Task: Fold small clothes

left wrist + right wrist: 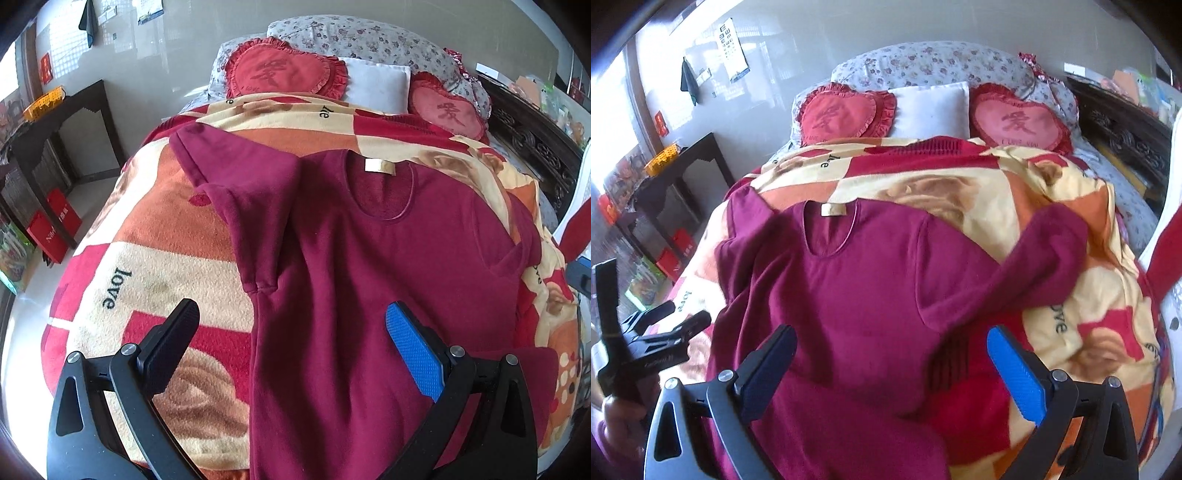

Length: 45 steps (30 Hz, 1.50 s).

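Maroon top spread face-up on fleece blanket, neck toward pillows. Left gripper and right gripper both released, hovering over hem. Risks: pinching blanket along with cloth; rumpled right sleeve folding crooked.

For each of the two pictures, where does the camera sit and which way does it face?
Left wrist: on the left gripper, facing up the bed over the maroon shirt; own open fingers show.
Right wrist: on the right gripper, same direction; own open fingers and the left gripper show.
Shared: shirt, blanket, heart pillows.
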Motion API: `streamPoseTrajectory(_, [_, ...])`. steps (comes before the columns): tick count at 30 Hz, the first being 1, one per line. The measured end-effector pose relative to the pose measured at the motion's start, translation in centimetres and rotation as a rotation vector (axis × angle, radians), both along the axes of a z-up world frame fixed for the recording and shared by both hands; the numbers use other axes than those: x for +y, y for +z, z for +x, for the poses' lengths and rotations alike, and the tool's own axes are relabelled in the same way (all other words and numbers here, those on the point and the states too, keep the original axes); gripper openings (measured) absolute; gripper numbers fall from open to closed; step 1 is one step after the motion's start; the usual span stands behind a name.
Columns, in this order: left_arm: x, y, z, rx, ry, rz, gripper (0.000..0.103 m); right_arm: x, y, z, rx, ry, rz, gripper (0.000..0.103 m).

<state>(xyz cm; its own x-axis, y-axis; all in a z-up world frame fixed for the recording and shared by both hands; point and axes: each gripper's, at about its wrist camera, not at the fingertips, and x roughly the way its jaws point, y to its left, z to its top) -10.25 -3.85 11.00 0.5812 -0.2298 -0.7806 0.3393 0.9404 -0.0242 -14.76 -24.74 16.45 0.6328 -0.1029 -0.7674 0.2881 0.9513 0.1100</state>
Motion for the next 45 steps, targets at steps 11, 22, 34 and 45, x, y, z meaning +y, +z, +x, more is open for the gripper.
streamPoseTrajectory(11, [-0.2, -1.2, 1.7, 0.036, 0.019, -0.017, 0.102, 2.8, -3.3, 3.4, 0.025, 0.007, -0.072, 0.103])
streamPoseTrajectory(22, [-0.3, -1.7, 3.0, 0.049, 0.034, -0.022, 0.102, 4.5, -5.0, 5.0, 0.055, 0.033, -0.099, 0.103])
streamPoseTrajectory(34, [0.2, -2.4, 4.1, 0.062, 0.049, -0.014, 0.102, 5.0, -6.1, 6.2, 0.075, 0.049, -0.091, 0.103])
streamPoseTrajectory(45, [1.8, -2.5, 6.4, 0.068, 0.105, -0.019, 0.102, 5.8, -6.2, 8.0, 0.087, 0.089, -0.110, 0.102])
